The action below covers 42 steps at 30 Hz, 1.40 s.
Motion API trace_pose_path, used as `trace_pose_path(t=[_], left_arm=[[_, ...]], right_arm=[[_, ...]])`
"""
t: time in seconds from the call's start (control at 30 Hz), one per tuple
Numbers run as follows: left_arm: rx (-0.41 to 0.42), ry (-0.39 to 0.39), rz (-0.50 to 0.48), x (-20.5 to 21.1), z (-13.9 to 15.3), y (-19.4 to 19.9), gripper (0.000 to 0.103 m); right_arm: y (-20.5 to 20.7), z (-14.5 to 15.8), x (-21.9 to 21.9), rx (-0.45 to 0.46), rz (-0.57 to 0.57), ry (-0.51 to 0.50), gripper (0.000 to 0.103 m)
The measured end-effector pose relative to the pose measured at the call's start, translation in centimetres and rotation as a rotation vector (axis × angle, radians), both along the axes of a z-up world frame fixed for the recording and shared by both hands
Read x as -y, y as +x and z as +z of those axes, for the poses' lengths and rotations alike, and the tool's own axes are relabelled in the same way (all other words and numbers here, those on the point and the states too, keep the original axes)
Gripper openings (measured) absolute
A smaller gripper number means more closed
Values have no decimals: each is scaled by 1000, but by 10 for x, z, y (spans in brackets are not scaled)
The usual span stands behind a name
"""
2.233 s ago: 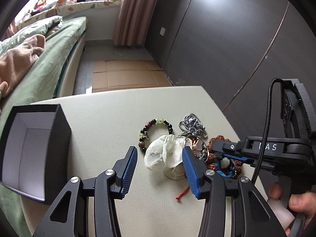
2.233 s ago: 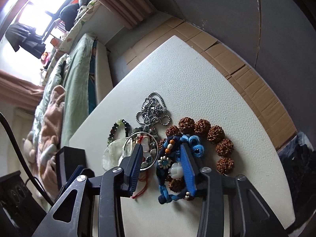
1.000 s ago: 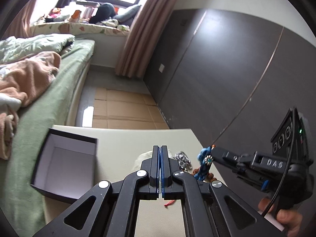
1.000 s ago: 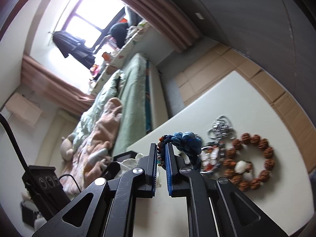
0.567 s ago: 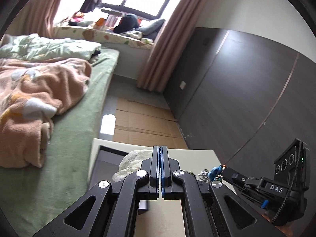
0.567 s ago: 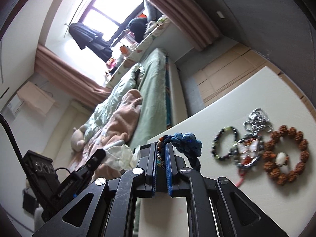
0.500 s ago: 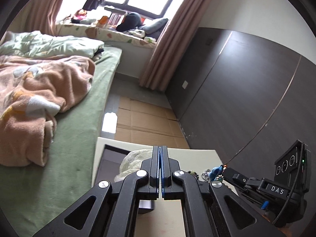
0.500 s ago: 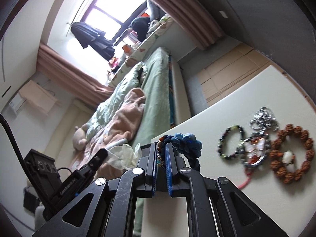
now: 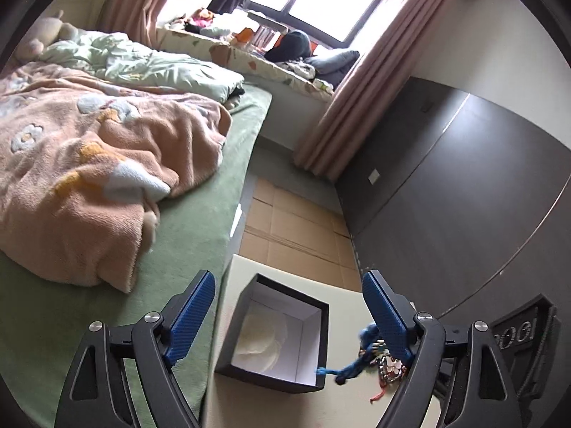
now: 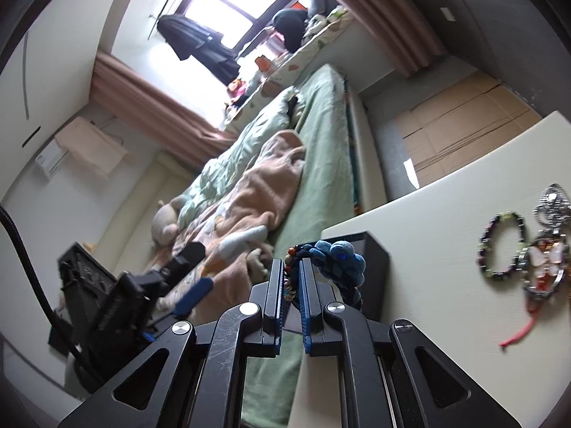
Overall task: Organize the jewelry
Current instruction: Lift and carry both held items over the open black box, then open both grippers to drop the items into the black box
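Legible text: one marking only. Left wrist view, black housing of the right gripper (image 9: 519, 328) at lower right edge carries pale raised characters resembling "100l"; blurred, reading uncertain. Right wrist view: no readable text or labels.

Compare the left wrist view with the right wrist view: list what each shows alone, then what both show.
Left wrist only: the white pouch lying inside the black box, with the open left gripper above it.
Right wrist only: the dark bead bracelet, silver chain and right gripper shut on the blue braided bracelet.
Both: box, blue bracelet, bed, butterfly bangle.
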<state>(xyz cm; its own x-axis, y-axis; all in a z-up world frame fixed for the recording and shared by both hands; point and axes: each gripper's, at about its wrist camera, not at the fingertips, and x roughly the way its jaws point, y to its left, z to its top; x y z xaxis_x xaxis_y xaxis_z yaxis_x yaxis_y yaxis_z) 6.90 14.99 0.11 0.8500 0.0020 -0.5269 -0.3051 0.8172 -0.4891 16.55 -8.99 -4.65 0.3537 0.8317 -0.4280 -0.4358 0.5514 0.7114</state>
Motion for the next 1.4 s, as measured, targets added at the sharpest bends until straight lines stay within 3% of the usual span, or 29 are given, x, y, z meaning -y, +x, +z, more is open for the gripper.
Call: trace_pose_path(t=[0.3,0.33,0.37,0.4,0.43,0.6,1.0,1.4], left_arm=[[-8,-30,14,-10,1,-5,85],[-9,-34,12,-10,1,-5,85],[-11,-36,10,-10,0,-5,85],[-13,-37,8,-10,0,-5,85],[-14,-37,7,-10,-1,-5,85],[-24,-31,-10,-4,-1,-4,85],[-49,-6,-96,31,-5,8,85],[-88,107,-180,91,-15,28,85]], right_arm=[[5,-13,-44,-15,84,-26,12],[6,-16,-51,-21,111,-47,31],[8,-21,-59,-45,140,-73,60],[9,-24,-62,-63,148,-87,69],[9,-26,-60,-65,133,-87,70],[12,-25,-34,-81,86,-62,70],[4,-8,45,-59,-99,-131,70],[5,-3,98,-90,-240,-222,71]])
